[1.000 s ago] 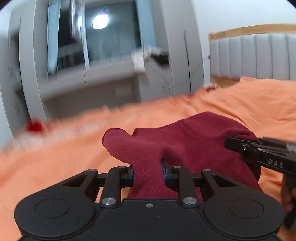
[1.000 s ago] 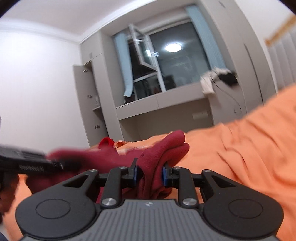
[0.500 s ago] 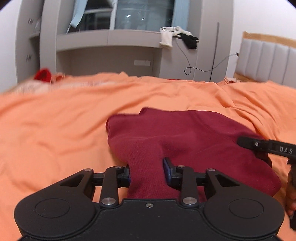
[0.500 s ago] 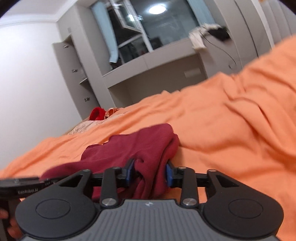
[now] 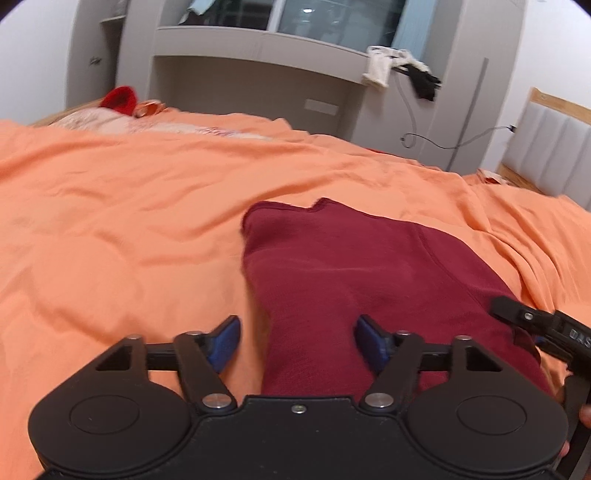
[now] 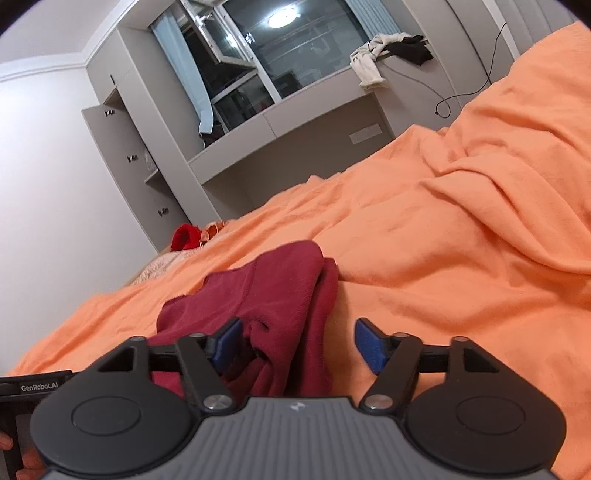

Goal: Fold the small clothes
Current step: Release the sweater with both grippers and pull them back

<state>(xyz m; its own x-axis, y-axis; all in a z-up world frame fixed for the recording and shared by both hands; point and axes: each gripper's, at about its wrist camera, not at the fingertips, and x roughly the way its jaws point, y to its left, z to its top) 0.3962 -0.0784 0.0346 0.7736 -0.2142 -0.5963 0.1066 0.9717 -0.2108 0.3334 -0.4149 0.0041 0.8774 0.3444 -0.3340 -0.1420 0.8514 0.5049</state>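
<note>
Lying rumpled, soft maroon garment (image 5: 354, 280) on creased orange bedspread (image 5: 129, 229).

Dark red plain garment (image 5: 362, 266) on orange bedspread (image 5: 110, 206), bright red cloth (image 5: 120, 99) at bedspread's far edge, grey cabinets (image 6: 122, 155), blue gripper pads (image 5: 224, 341).

Bedroom interior: a bed under an orange cover (image 5: 147, 206) fills the lower frame, with grey built-in cabinets (image 6: 122, 155) at left, a dark window (image 6: 295, 48) reflecting a ceiling lamp (image 6: 282, 20) at top centre, white wall (image 6: 40, 166) at far left, and a padded headboard (image 5: 550, 147) at right.
</note>
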